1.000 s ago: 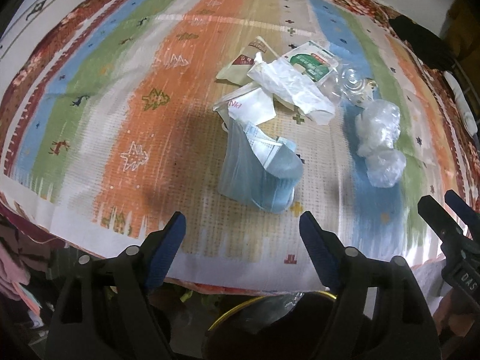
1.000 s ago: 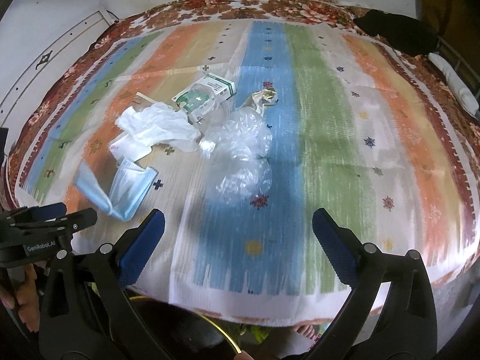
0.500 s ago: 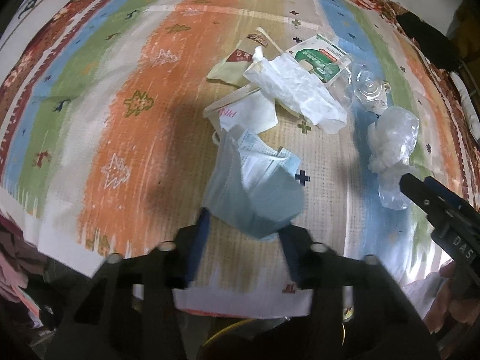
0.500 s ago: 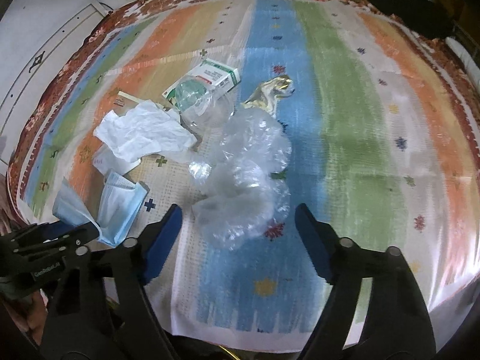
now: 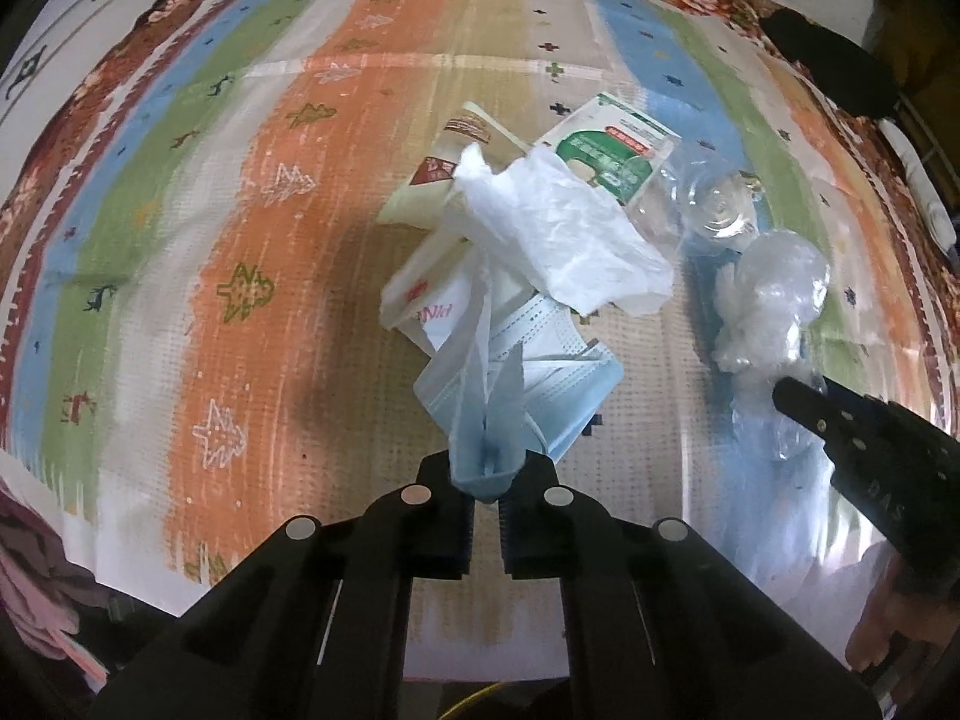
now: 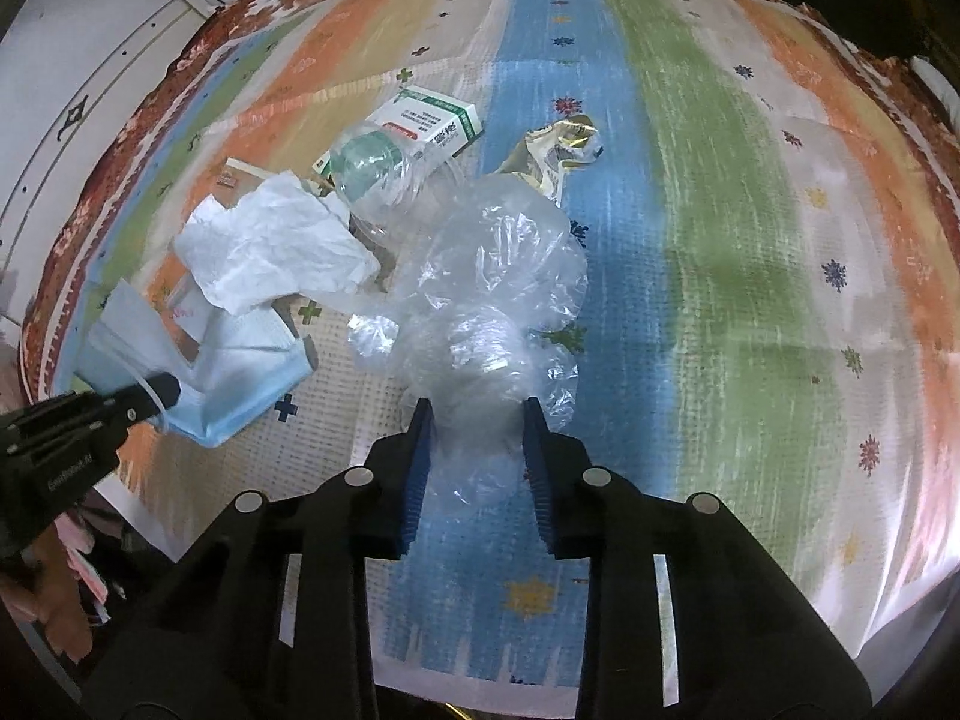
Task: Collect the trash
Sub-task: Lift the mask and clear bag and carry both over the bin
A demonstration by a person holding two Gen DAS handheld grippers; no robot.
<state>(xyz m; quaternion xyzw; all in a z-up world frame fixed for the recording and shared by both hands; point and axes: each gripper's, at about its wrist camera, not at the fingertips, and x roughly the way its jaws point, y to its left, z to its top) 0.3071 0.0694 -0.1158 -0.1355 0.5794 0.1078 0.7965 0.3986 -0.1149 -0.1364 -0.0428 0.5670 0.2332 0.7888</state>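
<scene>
Striped bedspread (image 5: 180, 240) below: left gripper (image 5: 486, 480), wide a second ago, now clamps the blue face mask (image 5: 540, 384); right gripper (image 6: 477, 420) closing around the clear plastic bag (image 6: 492, 300).

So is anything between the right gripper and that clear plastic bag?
Nothing visible. The clear plastic bag already sits between the fingers of the right gripper, whose jaws are closing on it. The left gripper is shut on the blue face mask beside it.

The striped woven bedspread (image 6: 750, 276) lies bare toward its right edge and near corner. Crumpled white tissue (image 6: 270, 252), a clear plastic bottle (image 6: 384, 180) and a green-and-white carton (image 6: 432, 120) crowd its left half.
</scene>
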